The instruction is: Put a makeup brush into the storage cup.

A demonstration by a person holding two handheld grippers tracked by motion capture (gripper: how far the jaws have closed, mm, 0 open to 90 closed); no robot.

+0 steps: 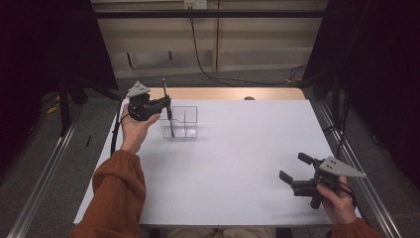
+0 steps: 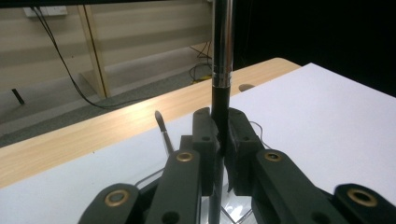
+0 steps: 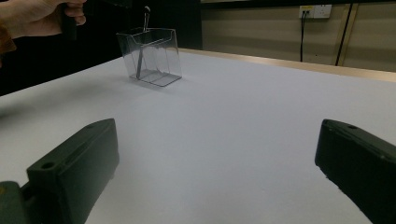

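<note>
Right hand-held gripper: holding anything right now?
No. The right hand-held gripper has its jaws spread wide over the white table, with nothing between them.

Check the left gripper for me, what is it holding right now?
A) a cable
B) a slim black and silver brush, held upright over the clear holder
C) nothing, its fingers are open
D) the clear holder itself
B: the left gripper has its fingers shut on the brush, which stands upright between them, with the clear holder on the table just below.
</note>
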